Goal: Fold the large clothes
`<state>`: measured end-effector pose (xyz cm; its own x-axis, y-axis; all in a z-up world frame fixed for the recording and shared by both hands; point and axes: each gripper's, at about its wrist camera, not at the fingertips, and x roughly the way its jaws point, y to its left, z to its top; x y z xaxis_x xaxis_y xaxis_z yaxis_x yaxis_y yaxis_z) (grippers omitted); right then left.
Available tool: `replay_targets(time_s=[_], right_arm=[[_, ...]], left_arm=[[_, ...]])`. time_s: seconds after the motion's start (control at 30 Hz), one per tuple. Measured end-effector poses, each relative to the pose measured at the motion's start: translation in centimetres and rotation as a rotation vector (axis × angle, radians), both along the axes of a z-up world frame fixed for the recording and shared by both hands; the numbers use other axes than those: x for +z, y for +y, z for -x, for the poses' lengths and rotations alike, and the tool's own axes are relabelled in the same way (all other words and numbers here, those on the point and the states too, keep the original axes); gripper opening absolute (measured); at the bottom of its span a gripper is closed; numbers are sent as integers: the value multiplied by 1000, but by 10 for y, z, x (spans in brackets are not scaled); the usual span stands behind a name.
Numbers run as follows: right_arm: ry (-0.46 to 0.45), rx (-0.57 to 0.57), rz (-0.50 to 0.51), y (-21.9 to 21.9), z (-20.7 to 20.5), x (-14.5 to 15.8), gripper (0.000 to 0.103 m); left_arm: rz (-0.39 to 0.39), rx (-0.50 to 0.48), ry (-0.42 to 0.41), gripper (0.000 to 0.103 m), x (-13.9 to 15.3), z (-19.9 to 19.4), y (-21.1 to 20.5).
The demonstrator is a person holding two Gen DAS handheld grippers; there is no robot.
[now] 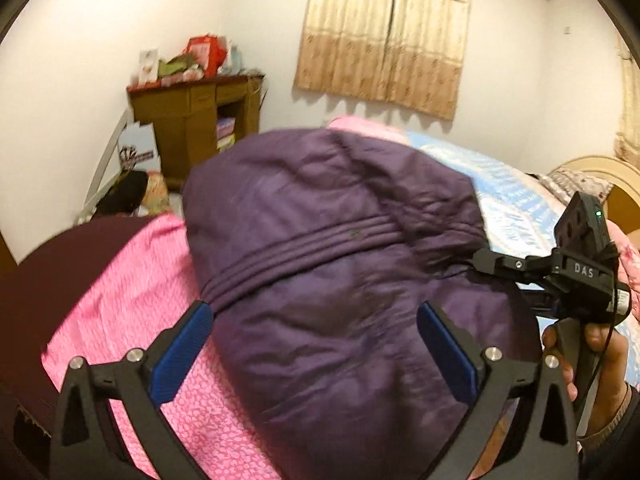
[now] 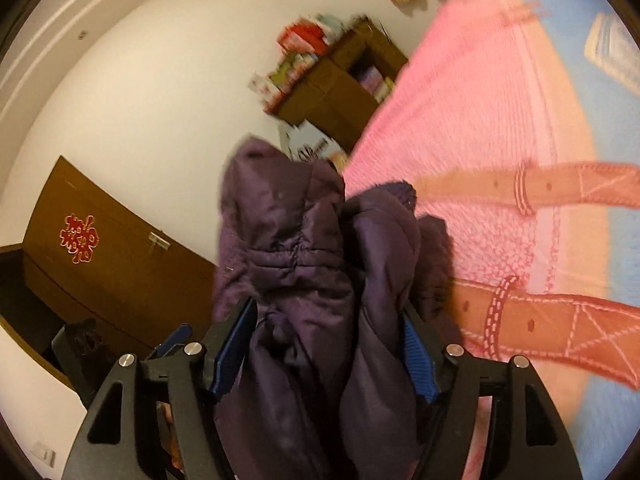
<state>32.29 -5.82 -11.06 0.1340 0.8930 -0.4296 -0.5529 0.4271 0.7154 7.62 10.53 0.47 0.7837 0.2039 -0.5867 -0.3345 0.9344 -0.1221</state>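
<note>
Left gripper (image 1: pixel 316 344) stands with its blue pads wide apart over the purple coat (image 1: pixel 340 248) — the cloth bulges up between them, pressed by neither. That coat lies bunched on a pink blanket (image 1: pixel 132 308) on the bed. At the far right a hand (image 1: pixel 600 364) carries the right gripper (image 1: pixel 486 259). From the right wrist, right gripper (image 2: pixel 328 352) has a thick fold of coat (image 2: pixel 288 240) filling its gap — whether the pads press it I cannot tell.
</note>
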Motion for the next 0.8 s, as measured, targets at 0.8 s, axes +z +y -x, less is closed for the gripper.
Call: replay_targets(time_s=[0.8], right_arm=[[-423,-129,-15,-16,105,100,76]], left_arm=[[-107,23,-89,103,25,39,-1]])
